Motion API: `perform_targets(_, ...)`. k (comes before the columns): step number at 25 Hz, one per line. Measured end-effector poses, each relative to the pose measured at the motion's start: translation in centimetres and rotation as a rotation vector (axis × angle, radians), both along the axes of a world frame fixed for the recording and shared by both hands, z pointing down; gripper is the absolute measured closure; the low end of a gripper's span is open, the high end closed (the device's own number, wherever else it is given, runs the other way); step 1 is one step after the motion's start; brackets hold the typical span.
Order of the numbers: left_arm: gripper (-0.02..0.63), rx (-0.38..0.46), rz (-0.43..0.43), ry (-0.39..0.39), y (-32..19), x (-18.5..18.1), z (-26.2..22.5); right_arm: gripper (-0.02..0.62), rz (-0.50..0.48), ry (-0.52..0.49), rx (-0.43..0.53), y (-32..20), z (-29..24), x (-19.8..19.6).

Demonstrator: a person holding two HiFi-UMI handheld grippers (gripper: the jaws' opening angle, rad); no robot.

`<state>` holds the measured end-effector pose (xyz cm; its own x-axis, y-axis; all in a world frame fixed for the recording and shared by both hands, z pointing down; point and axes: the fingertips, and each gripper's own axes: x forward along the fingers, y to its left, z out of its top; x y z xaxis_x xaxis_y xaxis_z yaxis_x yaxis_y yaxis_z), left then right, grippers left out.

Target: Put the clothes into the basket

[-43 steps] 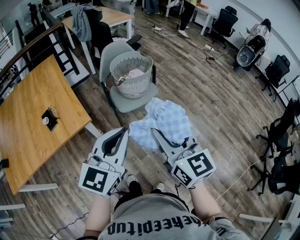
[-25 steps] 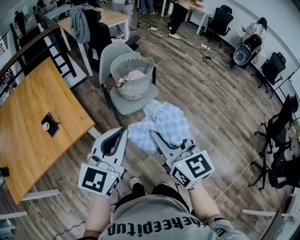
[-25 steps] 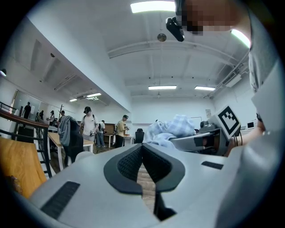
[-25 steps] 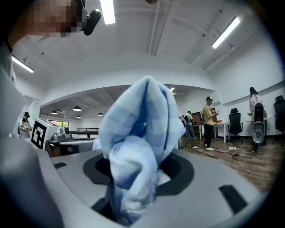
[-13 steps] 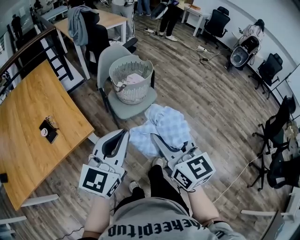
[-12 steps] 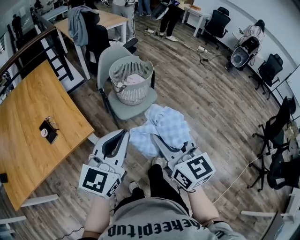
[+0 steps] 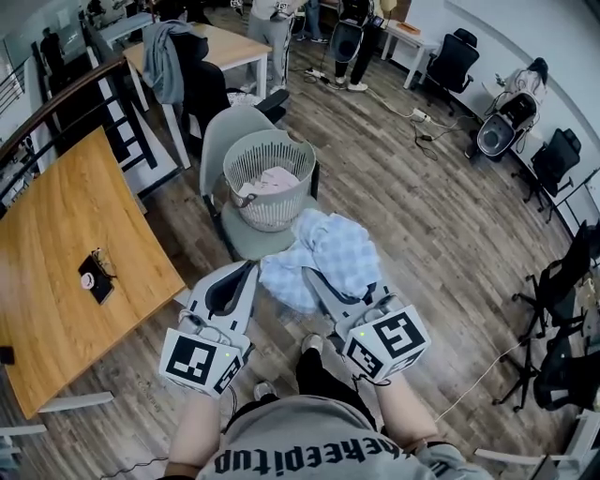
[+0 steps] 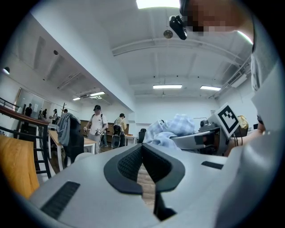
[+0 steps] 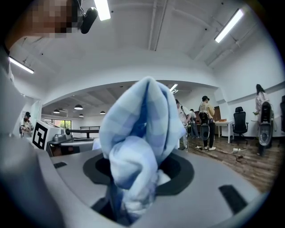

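A white slatted basket (image 7: 272, 178) with some pale clothes inside stands on the seat of a grey chair (image 7: 246, 242) ahead of me. My right gripper (image 7: 311, 275) is shut on a bunched light-blue checked cloth (image 7: 325, 255), which hides its tips. In the right gripper view the cloth (image 9: 138, 147) rises in a wad from between the jaws. The cloth hangs just short of the chair's front edge, to the basket's near right. My left gripper (image 7: 250, 266) is beside it on the left, its tips (image 8: 142, 146) meeting with nothing between them.
A wooden table (image 7: 66, 234) with a small black object (image 7: 94, 279) fills the left. A desk (image 7: 220, 42) and a chair draped with a grey jacket (image 7: 171, 52) stand behind the basket. People (image 7: 272, 14) stand at the back. Office chairs (image 7: 553, 159) and a floor cable (image 7: 478, 370) are on the right.
I have walked forward with both grippers: the basket and chair are now closer to the cloth. The right gripper's hold on the cloth is unchanged. The people at the back have shifted.
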<state>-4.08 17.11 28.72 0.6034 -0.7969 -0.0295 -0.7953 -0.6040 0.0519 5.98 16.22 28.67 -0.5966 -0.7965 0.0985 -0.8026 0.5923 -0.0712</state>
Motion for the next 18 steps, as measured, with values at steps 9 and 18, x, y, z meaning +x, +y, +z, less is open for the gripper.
perform_targets(9, 0.592, -0.005, -0.073, -0.003, -6.0, 2.7, -0.2, 0.364, -0.066, 0.005, 0.004, -6.7, -0.6, 2.6)
perform_targets(18, 0.592, -0.003, -0.137, -0.008, -10.7, 6.4, -0.3, 0.364, -0.126, -0.004, 0.001, -11.7, -0.4, 6.3)
